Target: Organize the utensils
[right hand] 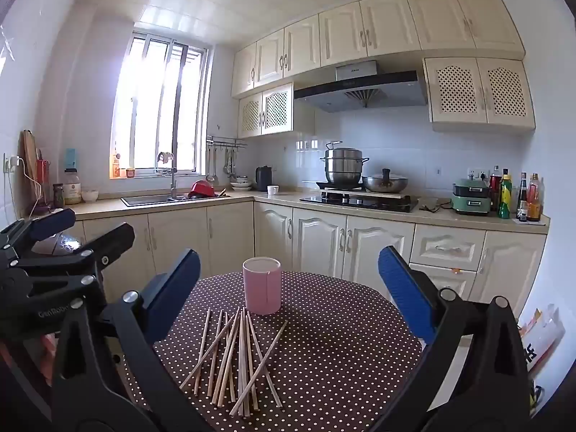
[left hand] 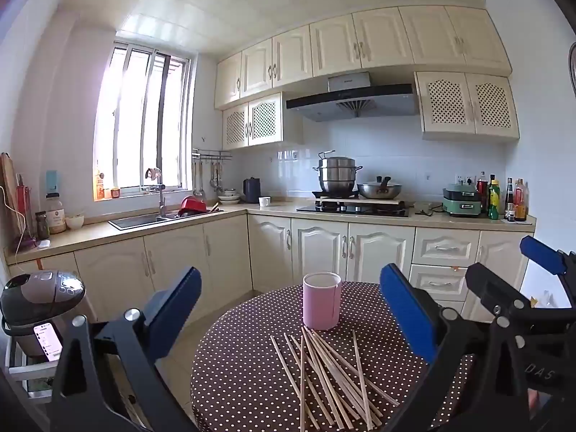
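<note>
- Nearest the lens, low in the left wrist view, we hold the left gripper [left hand: 288, 327] with its blue pads spread wide and nothing between them.
- Just beyond, at lower centre, the chopsticks [left hand: 331, 378] lie loose and crossed on the dotted tablecloth [left hand: 244, 367]; the pink cup [left hand: 321, 300] stands upright at their far tips.
- At the right edge we see the right gripper [left hand: 511, 273], its fingers also apart and empty.
- In the right wrist view the chopsticks [right hand: 234, 360] lie lower centre-left, the pink cup [right hand: 262, 285] just behind them.
- We judge no stick is in the cup yet: picking has not begun.
- Next we need to lower one gripper, tilt downward, and close on a single stick near its middle.
</note>
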Action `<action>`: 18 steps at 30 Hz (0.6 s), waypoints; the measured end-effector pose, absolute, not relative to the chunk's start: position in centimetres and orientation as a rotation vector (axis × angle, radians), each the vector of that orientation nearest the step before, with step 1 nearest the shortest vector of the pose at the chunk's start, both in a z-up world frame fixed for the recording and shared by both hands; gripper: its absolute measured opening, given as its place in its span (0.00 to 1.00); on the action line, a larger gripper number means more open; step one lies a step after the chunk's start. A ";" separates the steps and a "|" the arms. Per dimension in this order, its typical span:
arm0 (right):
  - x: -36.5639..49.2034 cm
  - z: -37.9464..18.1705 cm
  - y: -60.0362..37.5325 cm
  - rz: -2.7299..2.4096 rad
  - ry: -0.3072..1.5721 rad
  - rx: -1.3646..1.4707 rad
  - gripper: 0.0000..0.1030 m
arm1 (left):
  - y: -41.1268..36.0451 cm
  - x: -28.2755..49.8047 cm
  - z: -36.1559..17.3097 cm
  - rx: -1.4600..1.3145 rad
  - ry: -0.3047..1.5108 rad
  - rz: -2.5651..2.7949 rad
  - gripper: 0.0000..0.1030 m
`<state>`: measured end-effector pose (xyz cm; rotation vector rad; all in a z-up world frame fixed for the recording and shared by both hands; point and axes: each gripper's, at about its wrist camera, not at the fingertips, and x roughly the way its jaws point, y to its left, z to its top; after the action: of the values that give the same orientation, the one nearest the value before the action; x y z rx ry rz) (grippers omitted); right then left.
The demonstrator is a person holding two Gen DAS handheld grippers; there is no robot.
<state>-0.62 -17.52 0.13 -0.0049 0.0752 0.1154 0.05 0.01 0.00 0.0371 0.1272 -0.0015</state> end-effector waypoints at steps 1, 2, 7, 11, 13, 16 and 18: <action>-0.6 0.1 -17.5 0.116 0.078 -0.004 0.94 | 0.0 0.0 0.0 0.040 0.126 0.001 0.95; -0.5 0.1 -17.5 0.116 0.079 -0.006 0.94 | 0.0 0.0 0.0 0.042 0.125 0.002 0.95; -0.4 0.1 -17.5 0.112 0.084 -0.008 0.94 | -0.8 0.6 -1.0 0.051 0.122 0.003 0.95; -0.1 -0.2 -17.6 0.115 0.081 -0.002 0.94 | -0.7 0.6 -1.1 0.050 0.121 0.002 0.95; -0.1 -0.2 -17.6 0.115 0.081 -0.003 0.94 | -0.3 0.7 -0.4 0.044 0.129 -0.002 0.95; 0.0 -0.1 -17.5 0.114 0.084 0.000 0.94 | -0.3 0.7 -0.4 0.044 0.129 -0.002 0.95; 0.0 -0.1 -17.6 0.115 0.083 0.002 0.94 | -0.3 0.8 -0.4 0.044 0.131 -0.003 0.95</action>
<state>-0.05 -17.63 -0.11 0.0017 0.0827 0.1148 0.84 -0.27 -0.39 0.0441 0.1307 -0.0031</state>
